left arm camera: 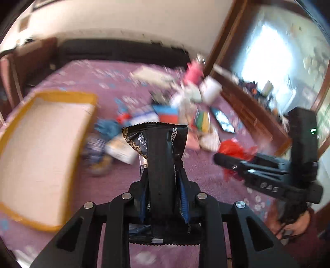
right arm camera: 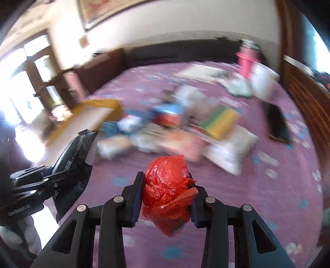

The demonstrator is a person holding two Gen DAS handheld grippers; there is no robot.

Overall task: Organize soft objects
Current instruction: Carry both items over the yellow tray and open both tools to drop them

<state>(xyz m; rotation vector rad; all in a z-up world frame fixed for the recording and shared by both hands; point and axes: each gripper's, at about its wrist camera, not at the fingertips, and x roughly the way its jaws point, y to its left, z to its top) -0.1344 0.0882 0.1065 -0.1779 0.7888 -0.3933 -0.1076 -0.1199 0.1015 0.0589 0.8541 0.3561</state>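
One view only: framed picture [right arm camera: 97, 12]

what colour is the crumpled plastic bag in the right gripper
Red. The crumpled plastic bag shows best in the right wrist view, squeezed in the right gripper.

Stood behind a purple flowered bedspread [right arm camera: 268, 185]: a dark headboard [right arm camera: 175, 51] against a cream wall [right arm camera: 185, 18]. Hung above it, a framed picture [right arm camera: 99, 10]. Glared right of it, a wood-framed window [left arm camera: 268, 57].
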